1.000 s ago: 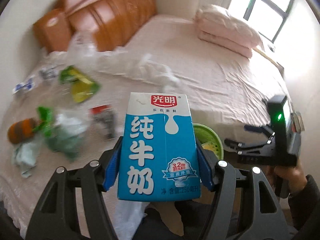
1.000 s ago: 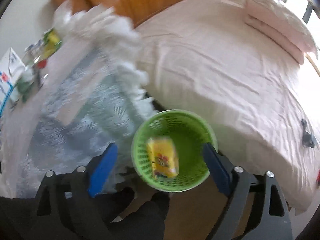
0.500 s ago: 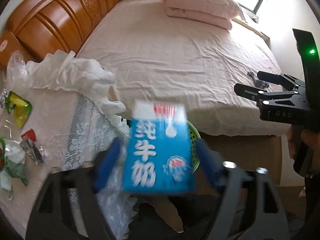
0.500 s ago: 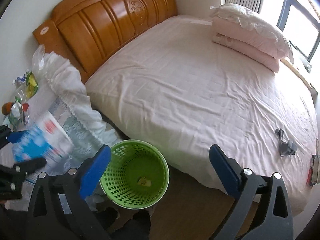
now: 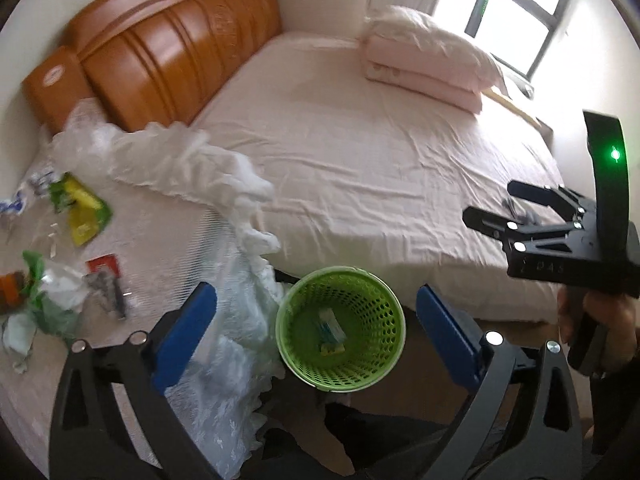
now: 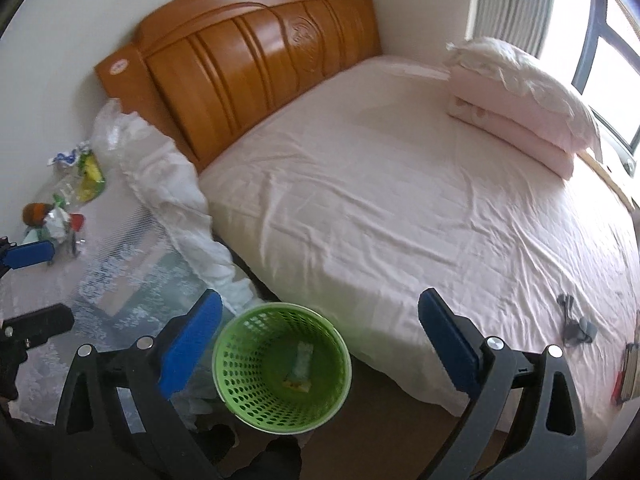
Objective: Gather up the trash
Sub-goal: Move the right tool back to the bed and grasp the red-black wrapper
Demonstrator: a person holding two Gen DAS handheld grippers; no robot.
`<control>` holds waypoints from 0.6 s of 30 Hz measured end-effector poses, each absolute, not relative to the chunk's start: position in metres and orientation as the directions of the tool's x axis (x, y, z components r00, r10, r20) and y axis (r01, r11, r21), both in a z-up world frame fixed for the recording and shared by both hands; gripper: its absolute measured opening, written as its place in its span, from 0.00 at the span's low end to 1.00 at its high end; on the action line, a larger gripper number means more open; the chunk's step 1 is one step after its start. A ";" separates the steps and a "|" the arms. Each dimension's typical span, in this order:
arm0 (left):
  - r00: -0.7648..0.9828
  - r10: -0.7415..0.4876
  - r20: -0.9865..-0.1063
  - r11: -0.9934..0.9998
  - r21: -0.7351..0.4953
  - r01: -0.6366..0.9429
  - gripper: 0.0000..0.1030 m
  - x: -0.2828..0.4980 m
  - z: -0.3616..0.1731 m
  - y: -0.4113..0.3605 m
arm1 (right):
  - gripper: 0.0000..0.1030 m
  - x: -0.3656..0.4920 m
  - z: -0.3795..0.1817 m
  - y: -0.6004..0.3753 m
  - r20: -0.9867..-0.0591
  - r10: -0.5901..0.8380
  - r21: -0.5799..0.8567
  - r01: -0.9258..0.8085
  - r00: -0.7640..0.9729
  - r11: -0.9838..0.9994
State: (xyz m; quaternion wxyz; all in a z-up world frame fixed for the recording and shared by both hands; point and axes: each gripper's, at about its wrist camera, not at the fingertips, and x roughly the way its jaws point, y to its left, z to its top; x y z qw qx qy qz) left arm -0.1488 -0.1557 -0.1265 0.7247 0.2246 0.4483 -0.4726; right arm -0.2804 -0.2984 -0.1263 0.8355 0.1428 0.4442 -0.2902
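The left gripper (image 5: 316, 328) is opening, its fingers (image 5: 186, 334) empty above the green basket (image 5: 384, 376). The milk carton (image 5: 330, 330) lies inside the basket. The right gripper (image 6: 320, 340) is also released, empty over the basket.

Green perforated basket (image 5: 362, 372) at six o'clock; pale pink sheet (image 5: 380, 160); orange-brown carved headboard (image 5: 180, 48) at eleven; blue gripper pads (image 5: 184, 336).

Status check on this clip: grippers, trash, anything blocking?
Left gripper opening, nothing between jaws; right gripper open, empty. Carton lies in the green bin. Wrappers left on the side table. Nothing blocking.
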 end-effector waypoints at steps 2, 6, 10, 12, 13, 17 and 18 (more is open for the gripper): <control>0.183 -0.492 -0.851 0.483 -0.092 0.871 0.93 -0.140 -0.120 -0.143 | 0.95 -0.269 -0.122 -0.288 -0.819 -0.351 -0.023 0.586 0.454 0.810; 0.234 -0.496 -0.836 0.542 -0.088 0.836 0.93 -0.123 -0.110 -0.114 | 0.96 -0.241 -0.116 -0.265 -0.811 -0.326 -0.025 0.528 0.486 0.849; 0.292 -0.479 -0.828 0.611 -0.076 0.788 0.93 -0.099 -0.101 -0.080 | 0.98 -0.210 -0.113 -0.237 -0.802 -0.292 -0.019 0.467 0.521 0.884; 0.325 -0.461 -0.826 0.652 -0.066 0.756 0.93 -0.083 -0.099 -0.059 | 0.98 -0.196 -0.110 -0.223 -0.797 -0.274 -0.011 0.440 0.538 0.898; 0.342 -0.454 -0.823 0.668 -0.061 0.741 0.93 -0.077 -0.098 -0.050 | 0.98 -0.185 -0.109 -0.213 -0.793 -0.257 -0.002 0.419 0.552 0.908; 0.408 -0.411 -0.815 0.743 -0.040 0.668 0.93 -0.044 -0.097 -0.007 | 0.98 -0.148 -0.105 -0.176 -0.785 -0.201 0.021 0.349 0.585 0.937; 0.421 -0.400 -0.814 0.759 -0.037 0.650 0.93 -0.038 -0.096 0.002 | 0.98 -0.140 -0.104 -0.169 -0.785 -0.189 0.025 0.335 0.590 0.942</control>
